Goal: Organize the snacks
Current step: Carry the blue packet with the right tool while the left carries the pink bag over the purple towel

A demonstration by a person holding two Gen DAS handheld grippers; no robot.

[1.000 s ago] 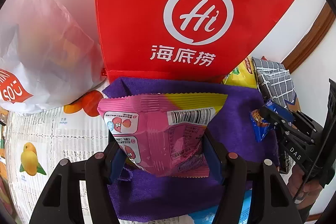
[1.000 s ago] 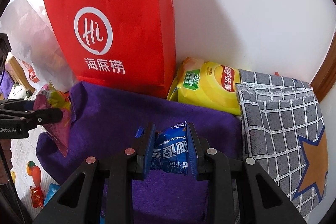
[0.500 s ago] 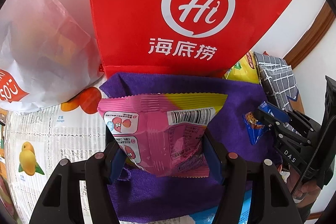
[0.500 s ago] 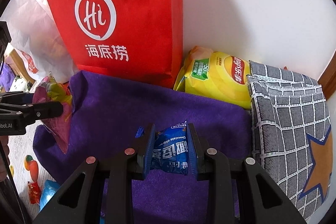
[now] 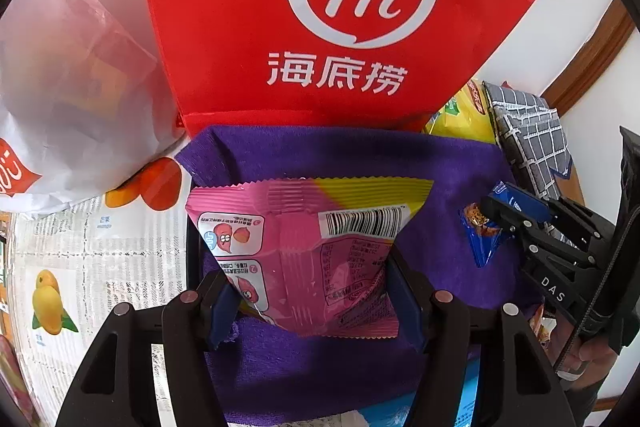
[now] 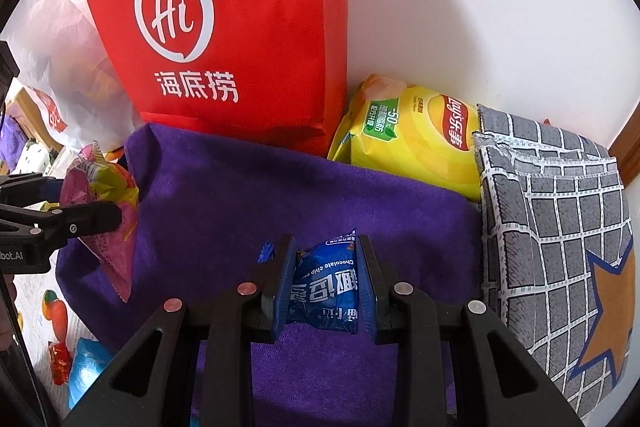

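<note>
Left tool [image 5: 312, 291]: pinching a pink and yellow snack packet [image 5: 308, 251] between its 2 blue-padded fingers, holding it barcode side up over the purple cloth [image 5: 352, 163].
Right tool [image 6: 325, 279]: clamping a small blue chocolate chip cookie packet [image 6: 326, 291] between its 2 fingers, above the near part of the purple cloth.
Left tool seen from the right wrist: showing at the left edge [image 6: 100, 217], with the pink packet hanging over the cloth's left border.
Right tool seen from the left wrist: showing at the right side [image 5: 496, 215], with the blue packet's crimped end sticking out over the cloth.
Red bag [image 6: 224, 27]: standing upright behind the cloth, white "Hi" logo facing the cameras, touching the cloth's far edge.
Yellow chip bag [image 6: 408, 135]: lying beside the red bag, against the white wall.
Grey grid-patterned fabric [image 6: 560, 211]: sitting right of the cloth, partly overlapping the chip bag.
White plastic bag [image 5: 68, 79]: slumping left of the red bag.
Worktop [image 5: 80, 247]: wearing a fruit-printed covering.
</note>
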